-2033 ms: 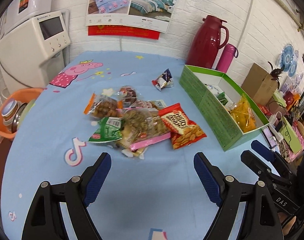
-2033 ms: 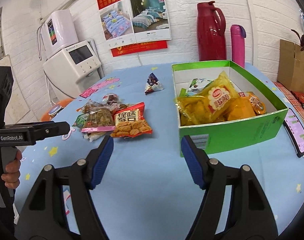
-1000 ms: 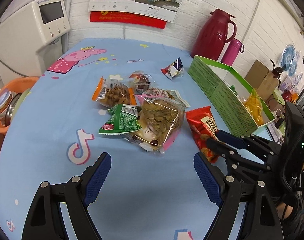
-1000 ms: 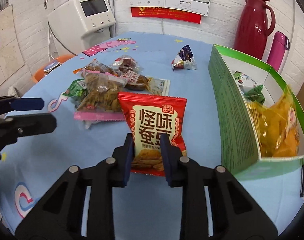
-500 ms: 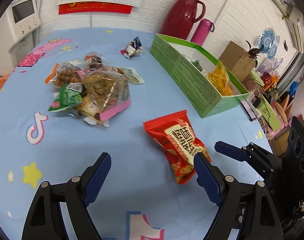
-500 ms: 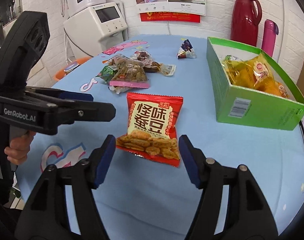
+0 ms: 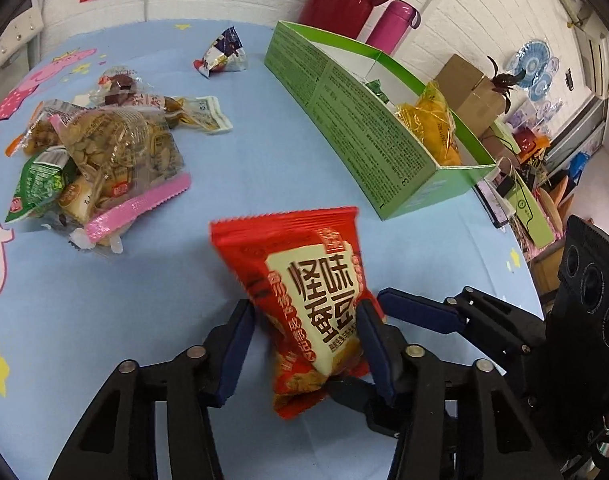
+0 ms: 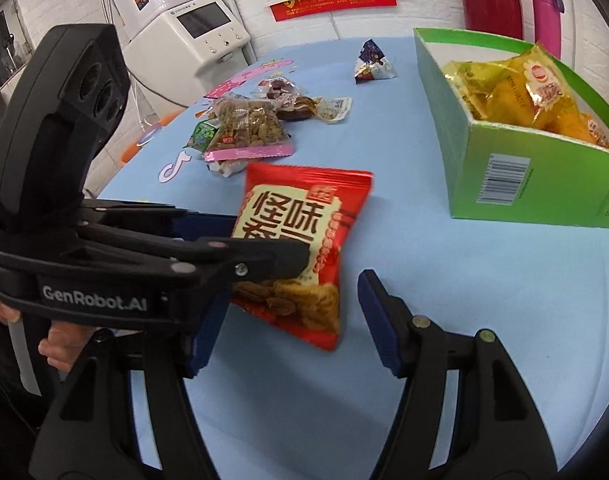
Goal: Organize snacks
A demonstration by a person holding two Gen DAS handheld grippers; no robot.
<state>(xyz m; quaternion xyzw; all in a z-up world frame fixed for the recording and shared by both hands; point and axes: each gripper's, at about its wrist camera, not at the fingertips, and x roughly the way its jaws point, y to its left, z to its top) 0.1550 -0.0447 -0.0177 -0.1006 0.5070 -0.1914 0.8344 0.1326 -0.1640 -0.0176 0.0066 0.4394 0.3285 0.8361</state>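
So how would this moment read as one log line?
left tool: shut on red snack bag | right tool: open | green box: holds yellow bags

The red snack bag (image 7: 309, 300) carries large dark Chinese characters, 怪味蚕豆, on a cream panel. White lettering on the side of the left tool (image 8: 264, 258) reads "GenRobot.AI". A white TikTok note logo (image 8: 175, 167) is printed on the blue desk cloth. The green box (image 8: 540, 184) bears a barcode label, its digits too small to read.

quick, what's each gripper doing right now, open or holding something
Left gripper: closed on the red snack bag.
Right gripper: open, holding nothing; the bag sits just ahead of it.
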